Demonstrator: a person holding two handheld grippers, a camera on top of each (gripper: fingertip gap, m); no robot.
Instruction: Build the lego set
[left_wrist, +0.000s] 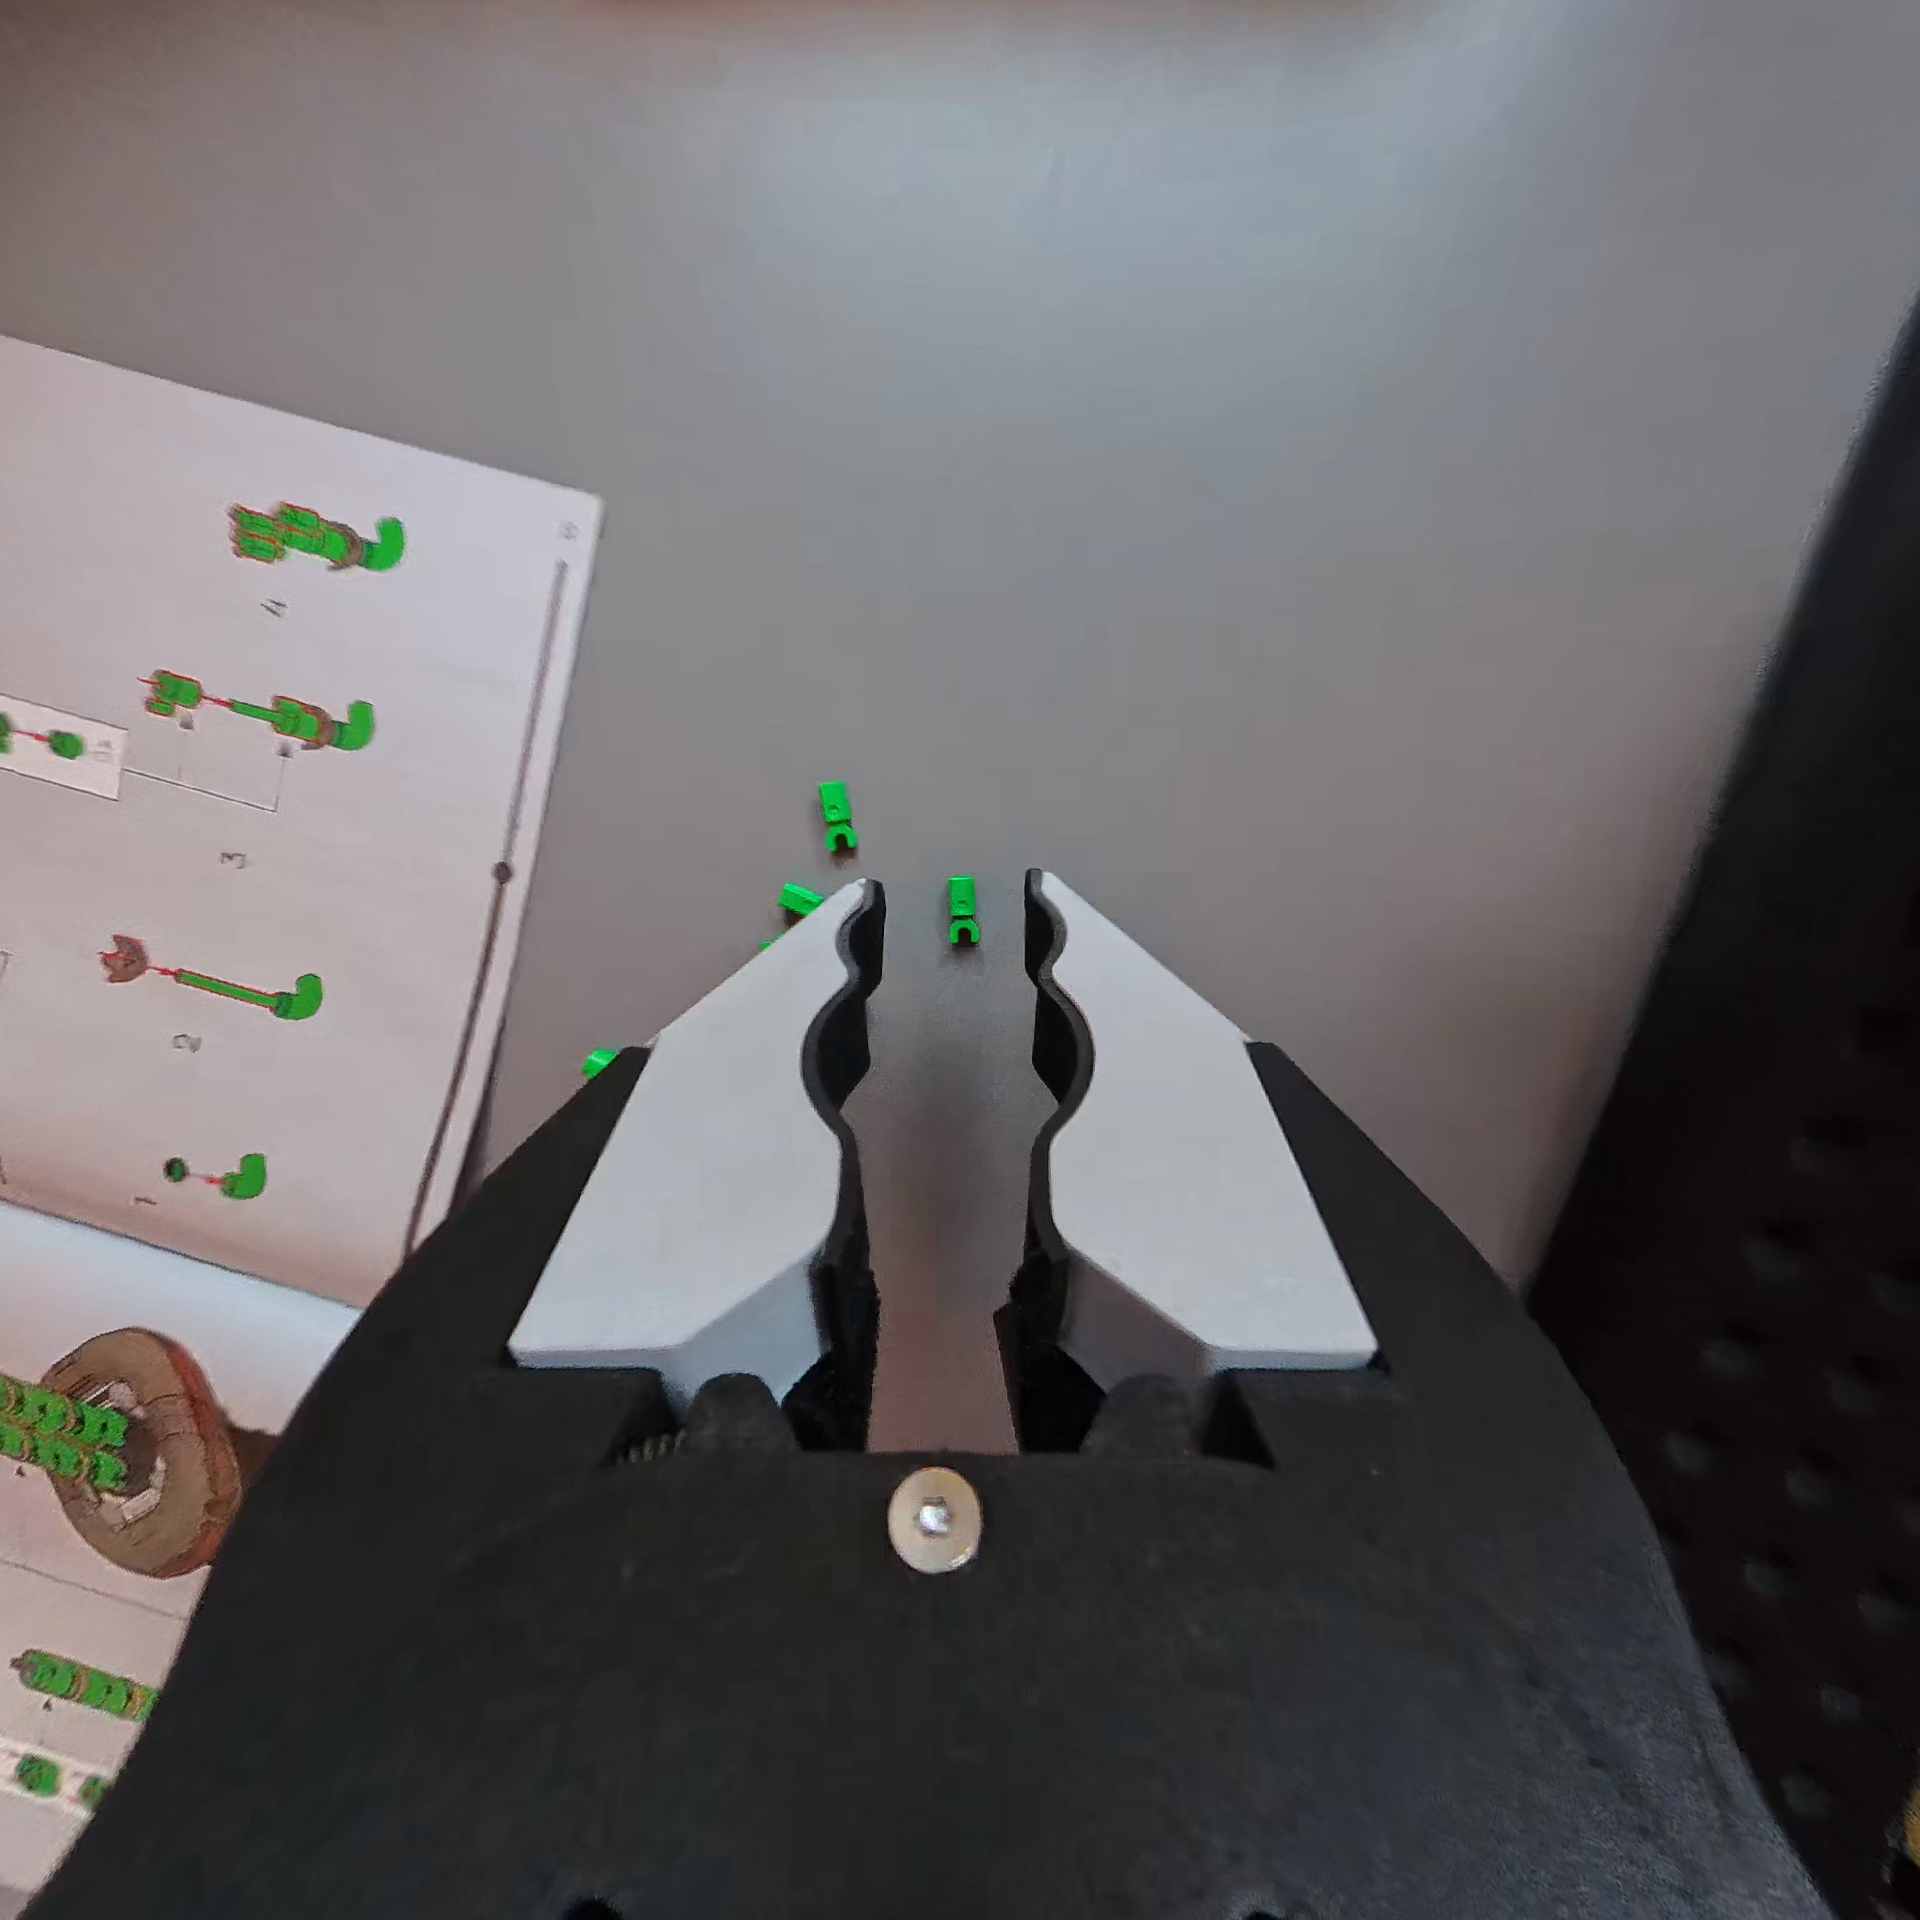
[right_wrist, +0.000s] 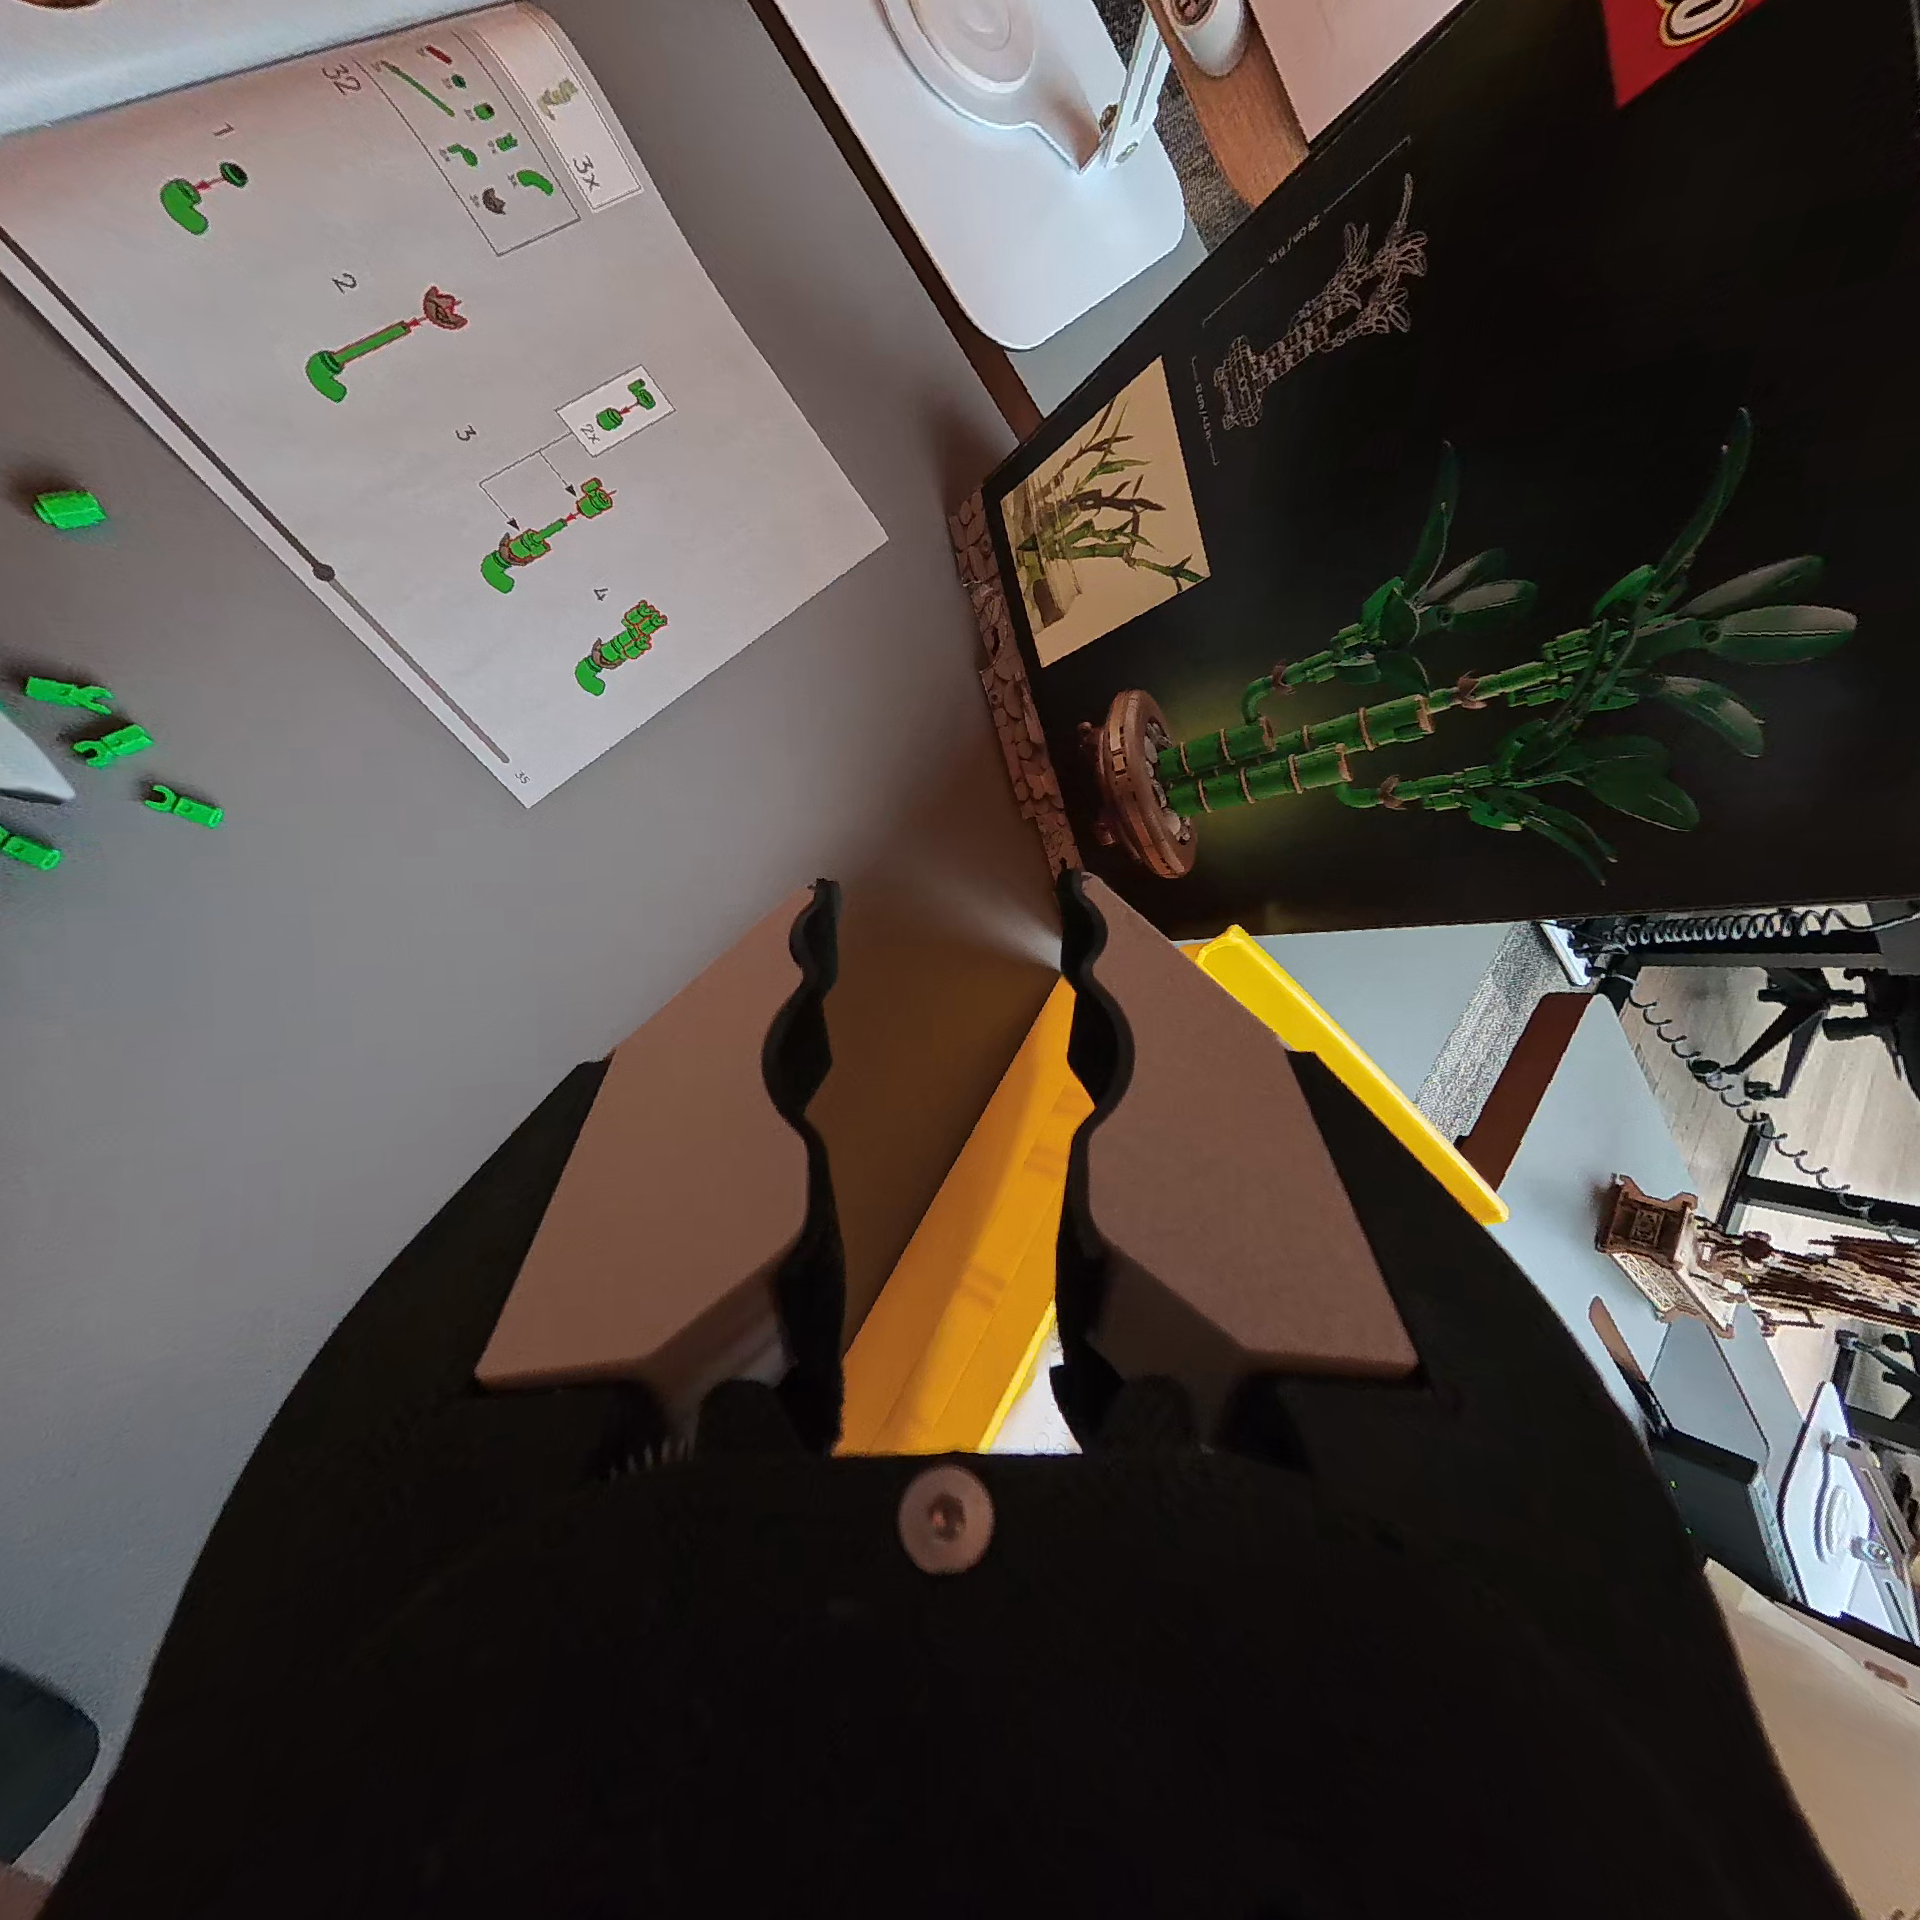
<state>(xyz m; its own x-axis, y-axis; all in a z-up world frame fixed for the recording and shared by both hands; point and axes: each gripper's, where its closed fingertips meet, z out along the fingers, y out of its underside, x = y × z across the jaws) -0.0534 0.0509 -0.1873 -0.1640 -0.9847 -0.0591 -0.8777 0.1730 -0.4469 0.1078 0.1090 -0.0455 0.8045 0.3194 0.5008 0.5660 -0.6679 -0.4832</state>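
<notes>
Left wrist view: the left gripper (left_wrist: 955, 894) is spread apart and holds nothing, poised low over a grey table (left_wrist: 1143, 468). A small green clip piece (left_wrist: 962, 909) lies on the table in line with the gap between its fingertips. A second green clip (left_wrist: 834, 817) lies just beyond and to the left, and another green piece (left_wrist: 798, 900) is partly hidden behind the left finger. An open instruction booklet (left_wrist: 260, 831) lies to the left. Right wrist view: the right gripper (right_wrist: 943, 894) is also apart and empty, held above a yellow bin (right_wrist: 997, 1195) beside the dark set box (right_wrist: 1507, 520). The booklet (right_wrist: 436, 364) and scattered green pieces (right_wrist: 114, 743) lie well off to its left. The step appears to be picking up a clip; next, the left gripper likely needs to lower and close across its narrow body.
</notes>
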